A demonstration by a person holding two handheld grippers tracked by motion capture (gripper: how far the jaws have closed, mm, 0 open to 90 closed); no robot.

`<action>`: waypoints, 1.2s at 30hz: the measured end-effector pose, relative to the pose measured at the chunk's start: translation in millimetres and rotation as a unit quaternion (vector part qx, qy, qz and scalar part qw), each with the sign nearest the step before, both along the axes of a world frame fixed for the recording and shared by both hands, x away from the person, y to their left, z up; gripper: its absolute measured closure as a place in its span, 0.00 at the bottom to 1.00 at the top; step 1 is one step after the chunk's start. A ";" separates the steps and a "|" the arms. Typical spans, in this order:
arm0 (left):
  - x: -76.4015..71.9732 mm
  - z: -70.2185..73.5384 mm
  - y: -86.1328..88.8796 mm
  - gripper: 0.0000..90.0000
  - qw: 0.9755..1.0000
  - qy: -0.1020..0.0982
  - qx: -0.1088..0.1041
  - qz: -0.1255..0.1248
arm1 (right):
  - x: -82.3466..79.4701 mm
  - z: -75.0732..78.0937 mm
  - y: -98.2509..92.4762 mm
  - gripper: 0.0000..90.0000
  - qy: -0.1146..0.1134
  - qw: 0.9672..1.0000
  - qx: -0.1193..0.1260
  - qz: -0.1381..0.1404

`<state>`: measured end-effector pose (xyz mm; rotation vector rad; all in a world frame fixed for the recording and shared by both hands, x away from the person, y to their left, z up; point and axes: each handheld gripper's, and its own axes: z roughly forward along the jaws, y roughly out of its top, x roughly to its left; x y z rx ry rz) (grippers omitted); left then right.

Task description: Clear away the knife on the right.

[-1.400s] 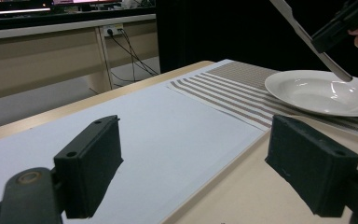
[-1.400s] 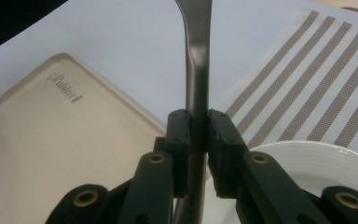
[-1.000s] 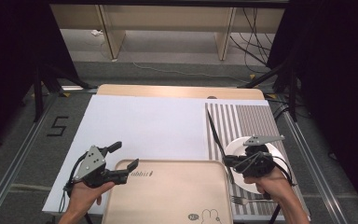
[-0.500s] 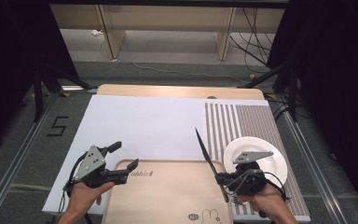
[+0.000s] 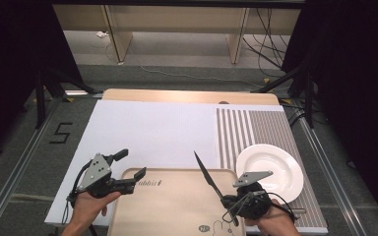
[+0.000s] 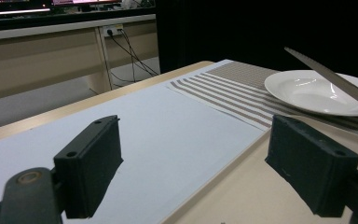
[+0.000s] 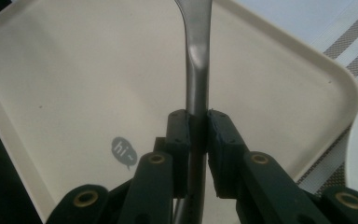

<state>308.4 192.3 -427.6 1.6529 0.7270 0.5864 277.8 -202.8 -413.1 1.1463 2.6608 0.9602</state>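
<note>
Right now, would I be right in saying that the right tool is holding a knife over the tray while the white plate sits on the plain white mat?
Not quite: the white plate sits on the striped mat, not the plain white one, as the high view shows. The rest stands: the right tool holds the knife over the tray.

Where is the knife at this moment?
In the high view the knife is clamped in the right gripper, its blade raised over the right side of the tray, just left of the plate.

High view overhead; gripper views low, close; share tray [image 5: 177,206].
</note>
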 end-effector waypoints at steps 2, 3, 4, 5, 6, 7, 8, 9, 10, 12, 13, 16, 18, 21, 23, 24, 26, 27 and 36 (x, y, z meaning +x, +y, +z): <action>-0.1 0.0 0.0 0.19 1.000 0.000 0.000 0.000 | -3.2 -2.2 4.8 0.89 -0.003 1.000 -0.016 0.009; 0.0 0.0 0.0 0.19 1.000 0.000 0.000 0.000 | -3.2 -2.2 4.8 0.89 -0.003 1.000 -0.016 0.009; 0.0 0.0 0.0 0.19 1.000 0.000 0.000 0.000 | -5.3 -3.9 7.4 0.89 0.002 1.000 -0.020 0.013; 0.1 -0.1 0.1 0.19 1.000 0.000 -0.001 0.000 | -5.8 -5.0 8.5 0.89 0.000 1.000 -0.023 0.016; 0.1 -0.1 0.1 0.19 1.000 0.000 -0.001 0.000 | -5.8 -5.0 8.5 0.89 0.000 1.000 -0.023 0.016; 0.0 0.0 0.2 0.19 1.000 0.000 0.000 0.000 | -6.8 -5.7 9.7 0.89 0.000 1.000 -0.027 0.015; 0.1 -0.1 0.1 0.19 1.000 0.000 -0.001 0.000 | -8.0 -6.9 11.0 0.89 0.002 0.999 -0.033 0.018; 0.1 -0.1 0.2 0.19 1.000 0.000 0.000 0.000 | -8.0 -6.9 11.0 0.89 0.002 0.999 -0.033 0.018; 0.1 -0.1 0.2 0.19 1.000 0.000 0.000 0.000 | -8.1 -8.0 11.5 0.89 -0.001 0.999 -0.034 0.018; 0.1 0.0 0.2 0.19 1.000 0.000 -0.001 0.001 | -10.1 -8.9 12.9 0.89 0.002 0.999 -0.038 0.016; 0.1 0.2 0.3 0.19 1.000 -0.001 -0.001 0.001 | -11.0 -10.3 13.7 0.89 0.001 0.999 -0.040 0.021; 0.0 0.1 0.1 0.19 1.000 0.000 -0.001 0.000 | -12.1 -10.6 14.3 0.89 0.004 0.999 -0.045 0.020; -0.1 0.1 0.0 0.19 1.000 0.000 0.000 0.000 | -12.9 -11.5 14.6 0.89 0.005 0.999 -0.048 0.024; -0.4 0.3 0.1 0.19 1.000 -0.001 0.000 0.000 | -14.6 -13.2 16.6 0.89 0.011 0.998 -0.055 0.025; -0.5 0.7 0.6 0.19 1.000 -0.001 0.001 0.000 | -16.3 -14.3 17.7 0.89 0.010 0.998 -0.062 0.025; -0.7 0.8 0.6 0.19 1.000 -0.001 -0.001 0.000 | -17.2 -14.8 18.1 0.89 0.012 0.998 -0.064 0.024; -0.4 0.7 0.7 0.19 1.000 -0.001 0.001 0.000 | -18.5 -16.2 18.1 0.89 0.012 0.997 -0.067 0.026; -0.3 0.5 0.5 0.19 1.000 -0.001 0.000 0.000 | -19.8 -17.5 18.7 0.89 0.012 0.997 -0.070 0.030; -0.5 0.4 -0.1 0.19 1.000 -0.001 0.000 0.000 | -25.0 -21.5 23.4 0.89 0.016 0.996 -0.084 0.039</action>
